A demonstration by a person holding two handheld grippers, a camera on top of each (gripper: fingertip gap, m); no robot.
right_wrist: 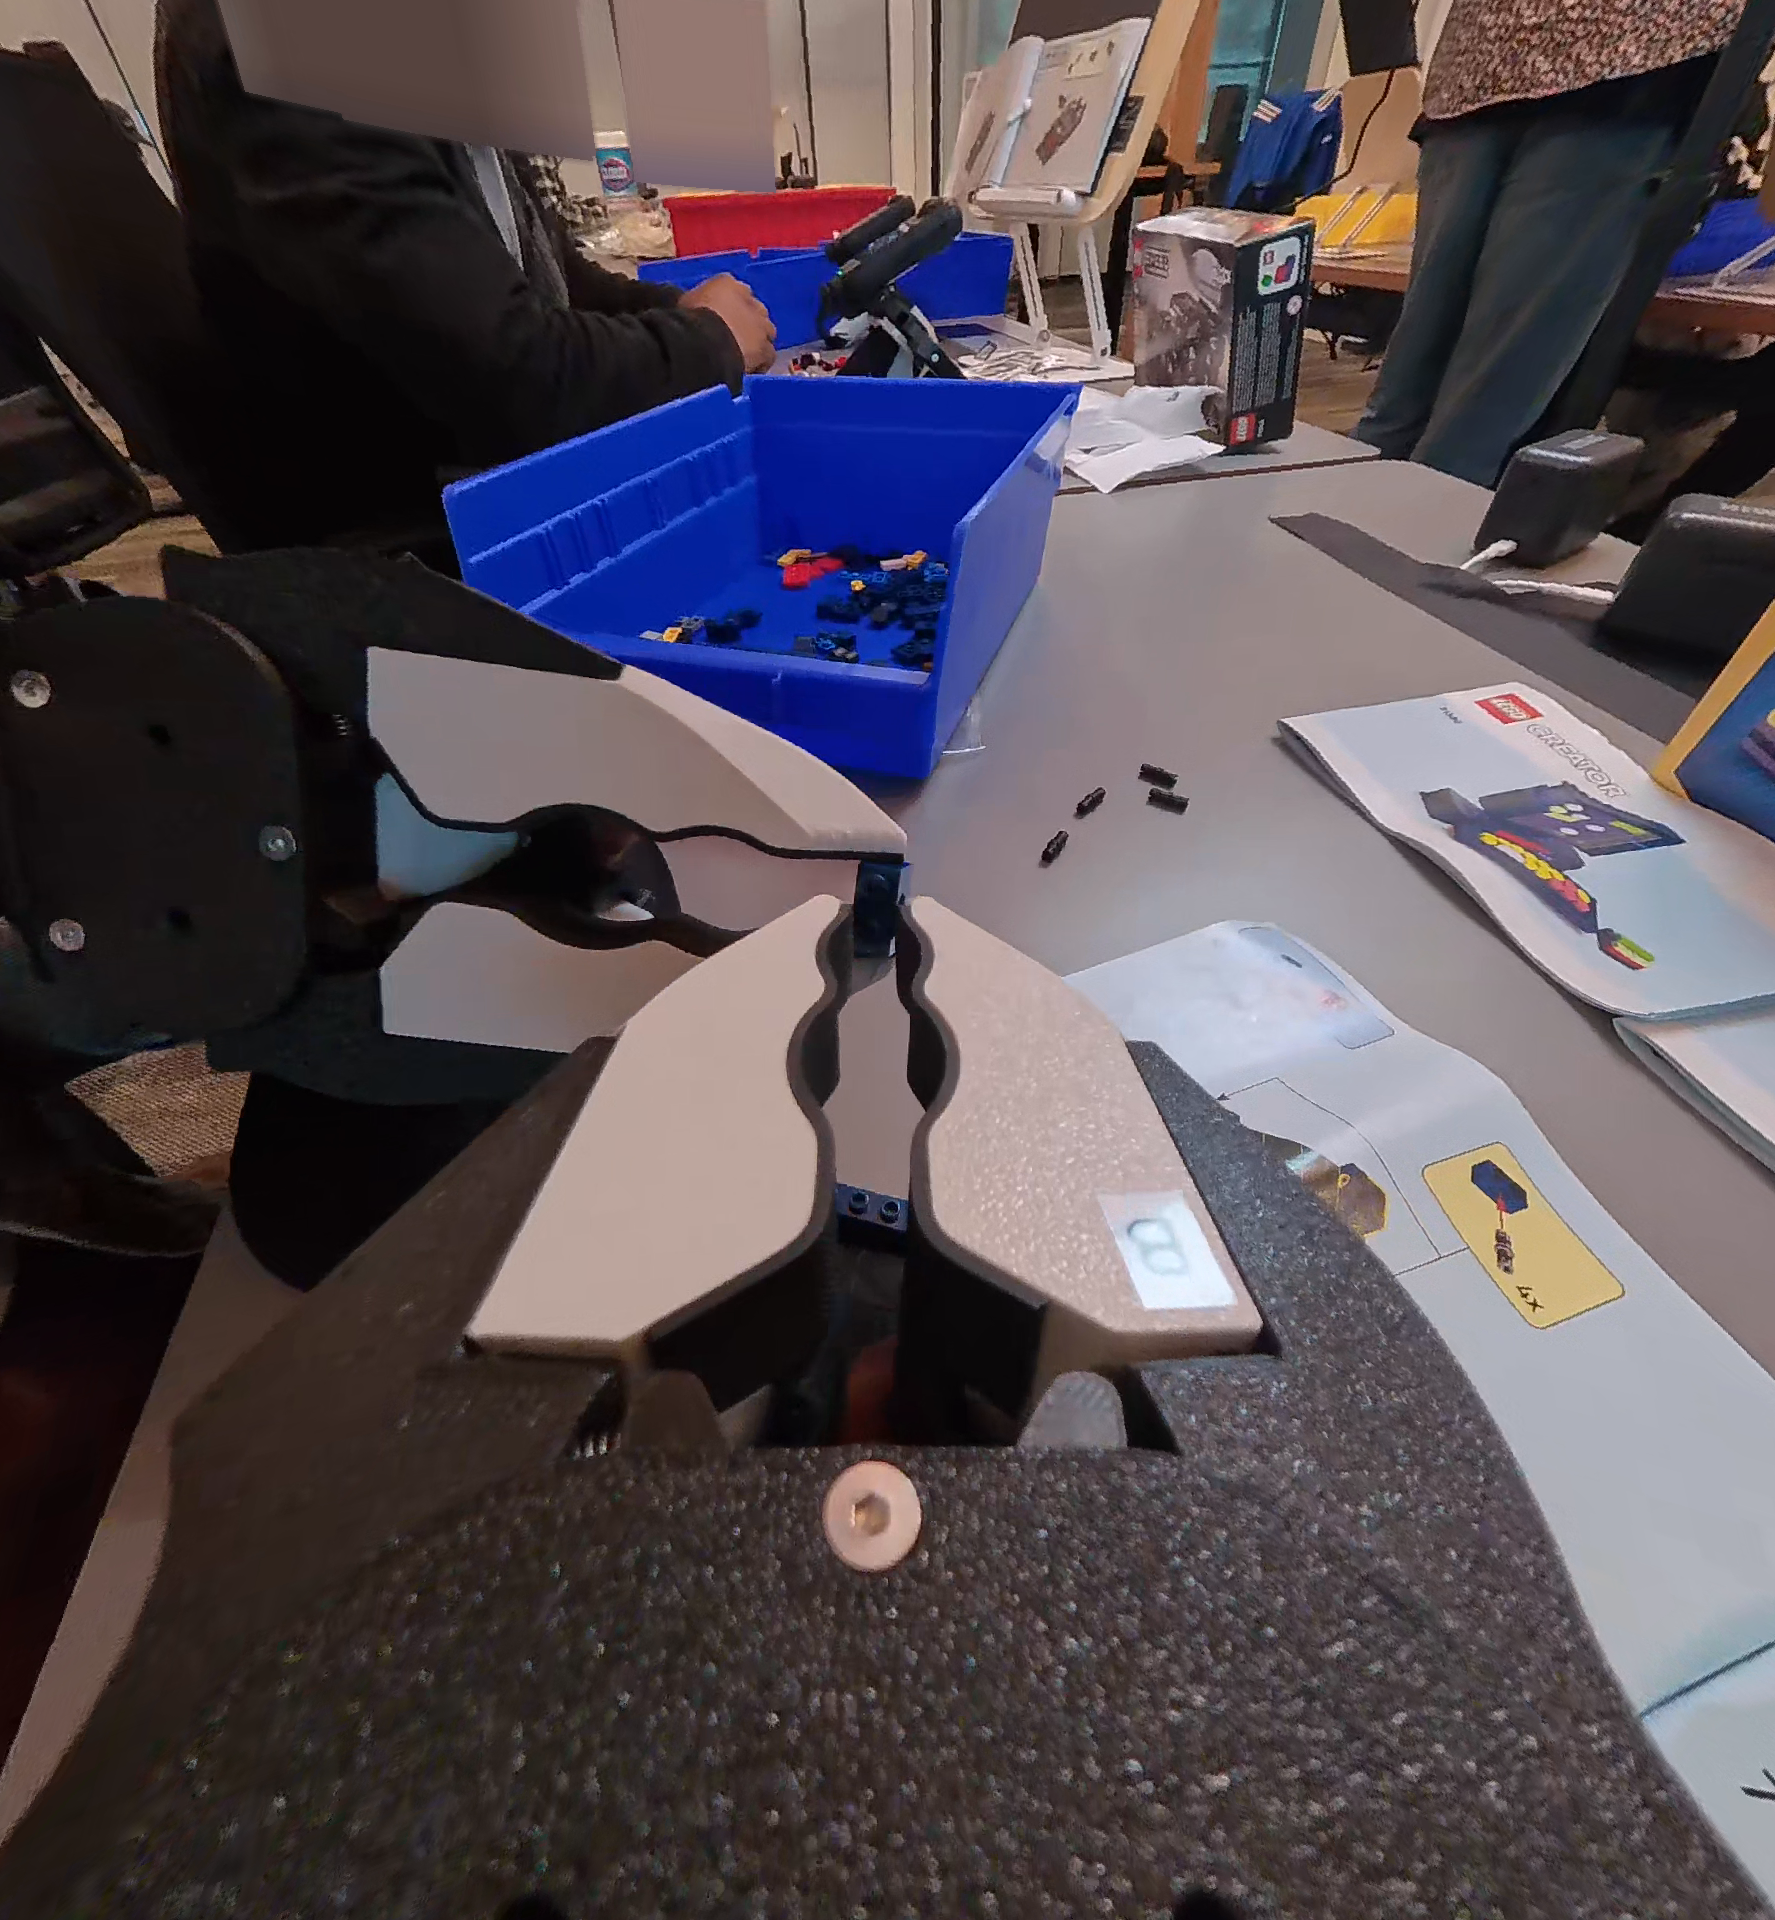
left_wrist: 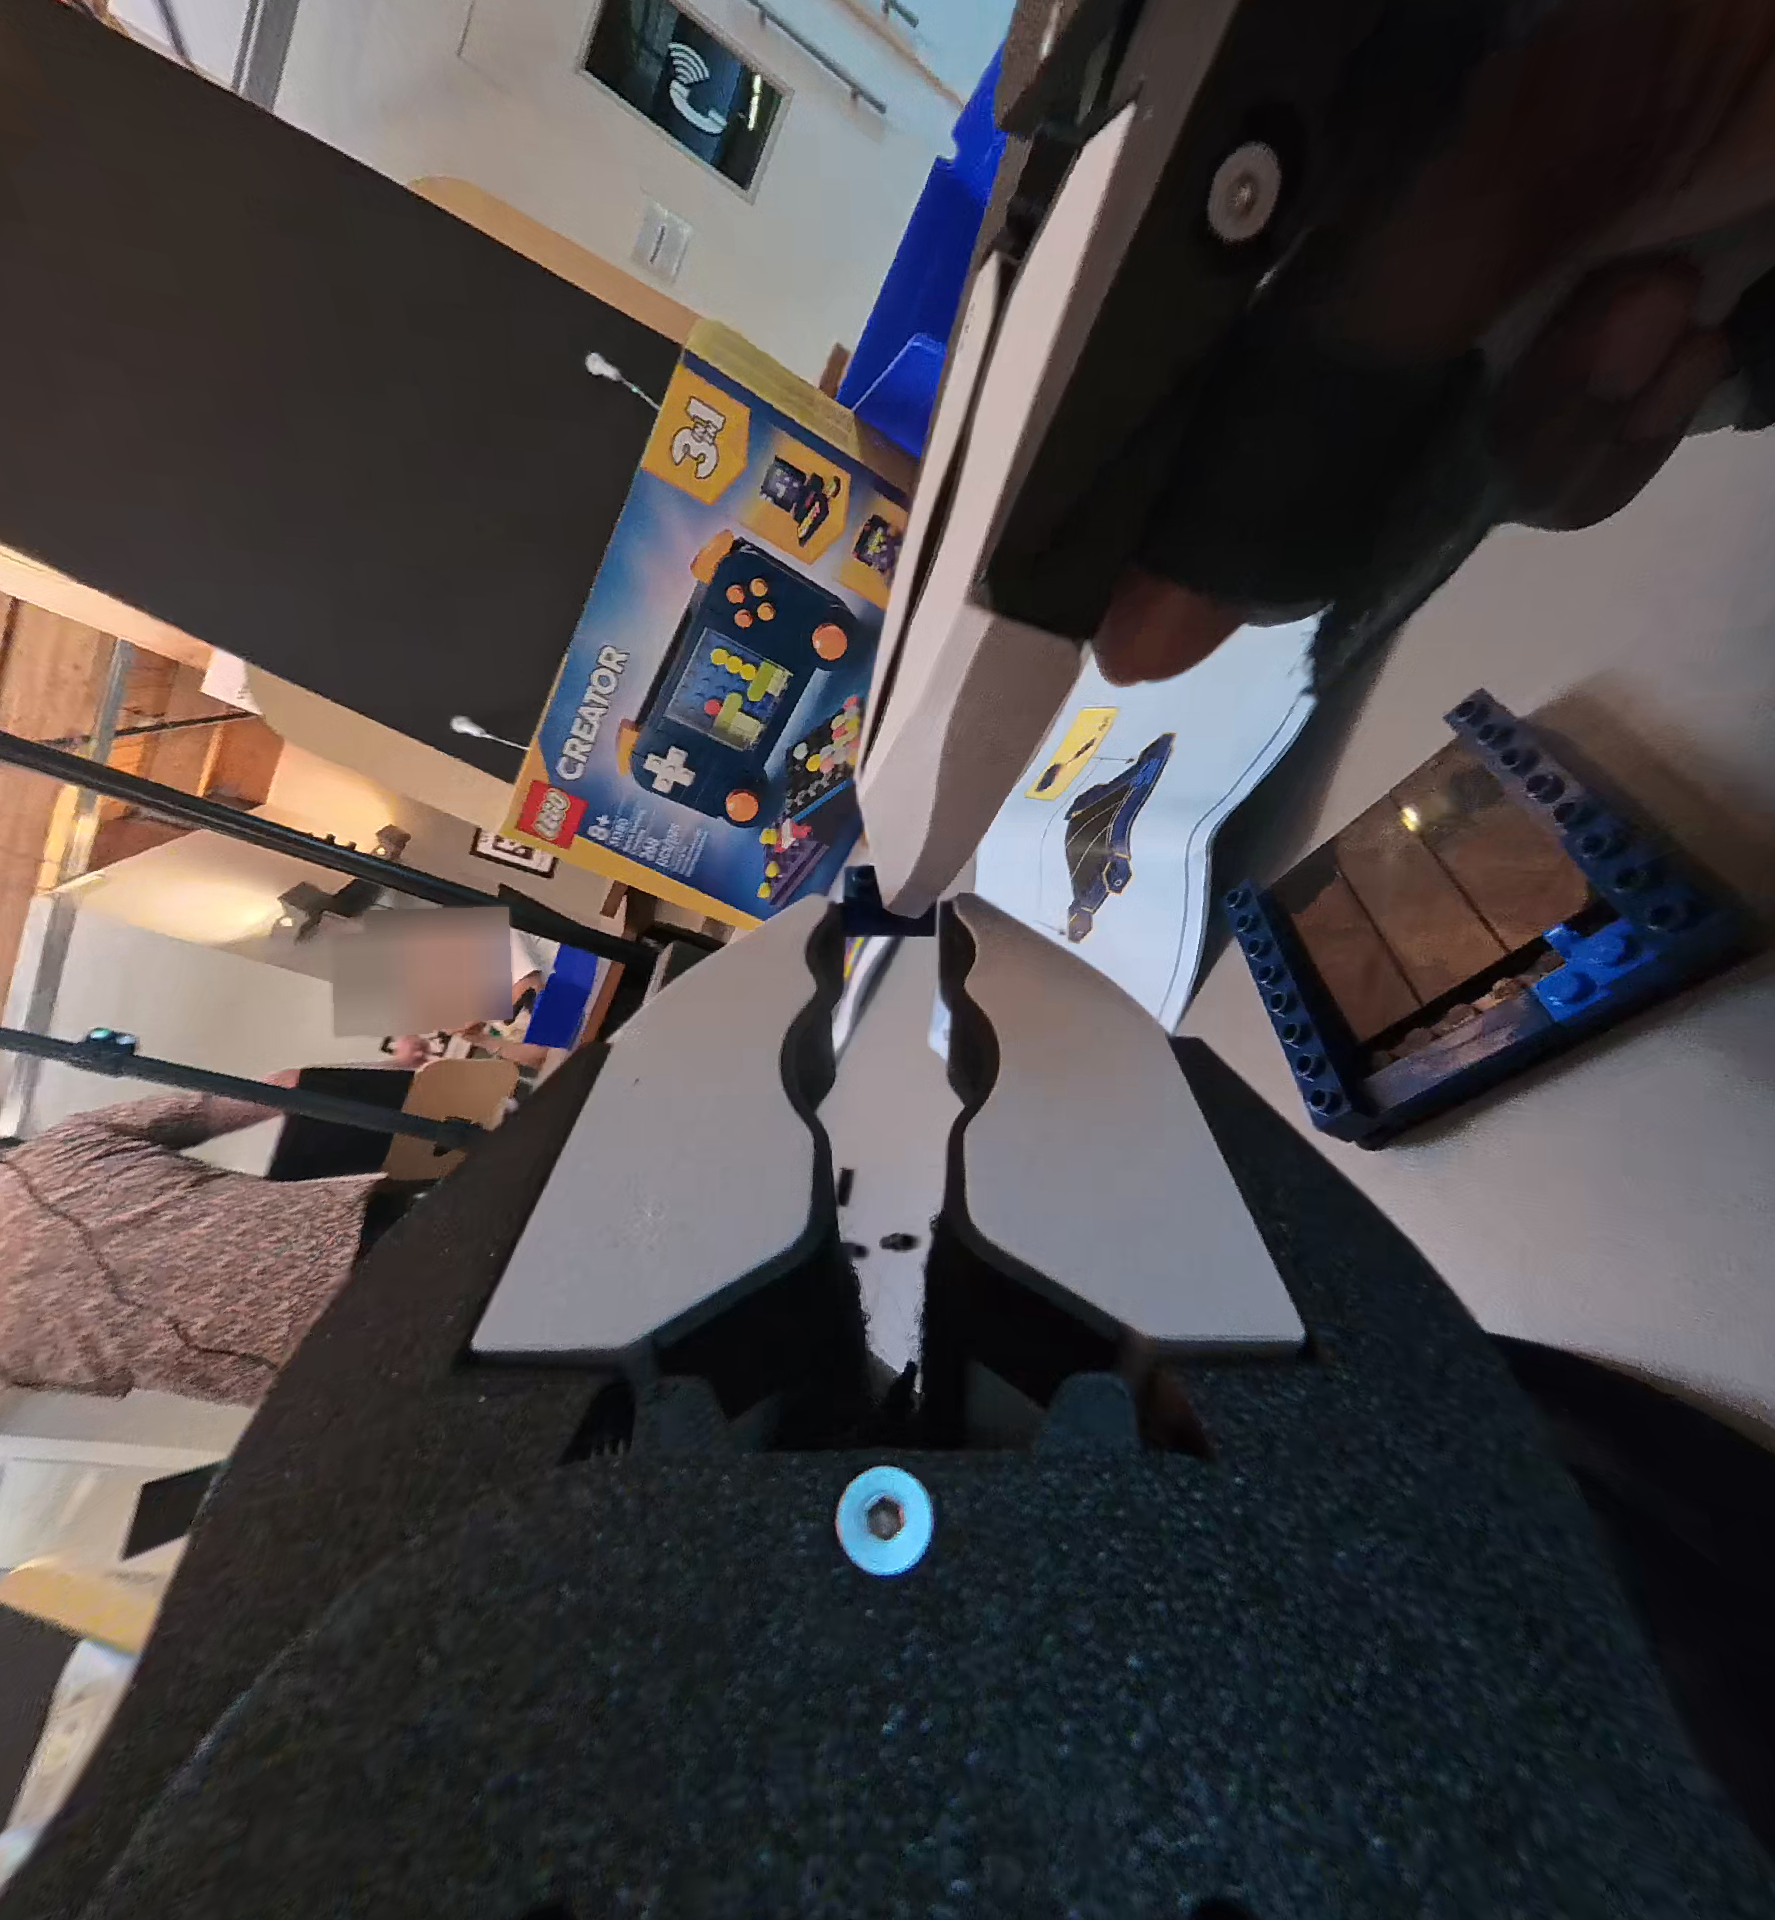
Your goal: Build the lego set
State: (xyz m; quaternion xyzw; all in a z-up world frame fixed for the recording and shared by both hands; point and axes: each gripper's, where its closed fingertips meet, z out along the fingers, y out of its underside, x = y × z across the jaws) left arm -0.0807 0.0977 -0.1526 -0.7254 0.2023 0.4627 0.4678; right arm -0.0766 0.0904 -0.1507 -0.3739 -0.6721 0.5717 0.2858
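Note:
A small dark blue brick (left_wrist: 864,888) is held in the air between both grippers. My left gripper (left_wrist: 888,920) is shut on it at the fingertips. In the right wrist view the left gripper (right_wrist: 878,871) comes in from the left, its pads pressed on the brick (right_wrist: 878,896) from above and below. My right gripper (right_wrist: 875,920) is shut on the same brick from the sides. It also shows in the left wrist view (left_wrist: 909,891), reaching down from the top right. Another dark blue brick (right_wrist: 870,1210) lies on the grey table (right_wrist: 1226,623) under my right fingers.
A blue bin (right_wrist: 997,582) with several small bricks stands behind. Black pins (right_wrist: 1089,800) lie loose to the right of it. Instruction booklets (right_wrist: 1548,831) and an open page (left_wrist: 1132,810) lie on the right. A set box (left_wrist: 717,644) and a part-built blue frame (left_wrist: 1278,997) stand nearby. My left and right fingertips are right by each other.

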